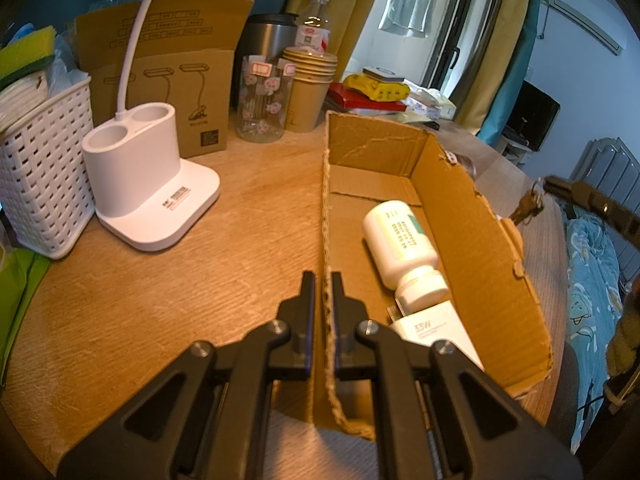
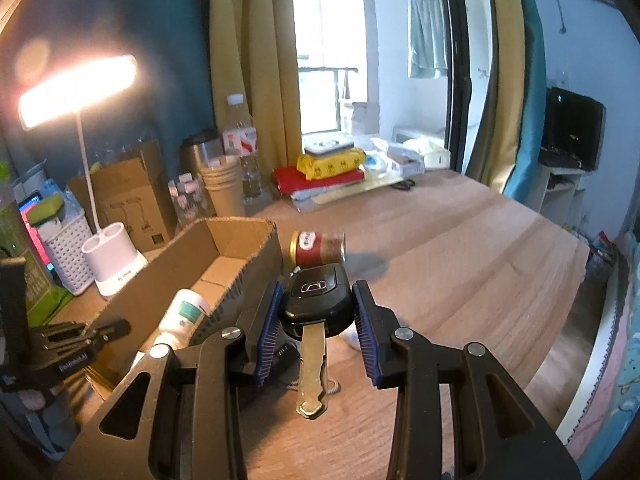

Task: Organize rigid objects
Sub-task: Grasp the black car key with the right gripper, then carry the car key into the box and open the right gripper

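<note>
An open cardboard box [image 1: 472, 216] lies on the wooden table; it also shows in the right wrist view [image 2: 224, 256]. Inside lie a white pill bottle [image 1: 400, 244] and a white "33W" carton [image 1: 436, 332]. My left gripper [image 1: 323, 280] is shut on the box's left wall. My right gripper [image 2: 316, 292] is shut on a black car key [image 2: 316, 300], blade hanging toward the camera, held above the table just right of the box. The key and right gripper also show in the left wrist view [image 1: 532, 200] past the box's right wall. A red can [image 2: 318, 248] lies on its side beyond the key.
A white lamp base [image 1: 148, 184], a white basket [image 1: 44, 172], a brown carton [image 1: 168, 80], a jar [image 1: 264, 100], paper cups [image 1: 308, 88] and a water bottle [image 1: 314, 20] crowd the back left. Books and a yellow pack [image 2: 328, 168] sit at the back. A bed [image 1: 592, 272] is on the right.
</note>
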{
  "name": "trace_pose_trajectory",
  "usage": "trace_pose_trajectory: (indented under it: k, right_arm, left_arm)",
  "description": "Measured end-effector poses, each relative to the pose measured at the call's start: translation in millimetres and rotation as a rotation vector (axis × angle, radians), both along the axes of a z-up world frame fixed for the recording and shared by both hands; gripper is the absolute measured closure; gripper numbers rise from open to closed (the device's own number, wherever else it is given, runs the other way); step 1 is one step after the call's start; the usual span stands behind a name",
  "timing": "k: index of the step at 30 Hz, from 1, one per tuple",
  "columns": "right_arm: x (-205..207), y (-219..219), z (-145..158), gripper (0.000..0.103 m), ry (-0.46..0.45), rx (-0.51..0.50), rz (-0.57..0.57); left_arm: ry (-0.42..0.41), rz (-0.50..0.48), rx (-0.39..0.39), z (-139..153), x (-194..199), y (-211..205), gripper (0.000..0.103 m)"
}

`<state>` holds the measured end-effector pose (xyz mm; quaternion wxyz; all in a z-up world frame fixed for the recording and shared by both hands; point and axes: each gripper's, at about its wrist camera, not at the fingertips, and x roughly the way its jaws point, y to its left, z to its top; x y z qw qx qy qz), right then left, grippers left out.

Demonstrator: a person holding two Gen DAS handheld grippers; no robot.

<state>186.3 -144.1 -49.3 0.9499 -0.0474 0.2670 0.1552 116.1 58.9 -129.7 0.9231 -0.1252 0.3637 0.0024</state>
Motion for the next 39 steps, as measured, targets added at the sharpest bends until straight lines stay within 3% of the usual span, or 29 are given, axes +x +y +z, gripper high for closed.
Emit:
trace_pose_trajectory:
  k: [23,39]
  right_arm:
    - [-11.0,65.2,34.4,0.065,-0.092,-0.014,0.158]
    - [4.9,105.1,-13.4,0.065,0.002,-0.093,0.205]
  left_arm:
    - [0.000,0.000,0.000,0.0,-0.1,0.1,0.096]
    - [0.000,0.000,0.000,0.1,-0.3,-0.5,0.096]
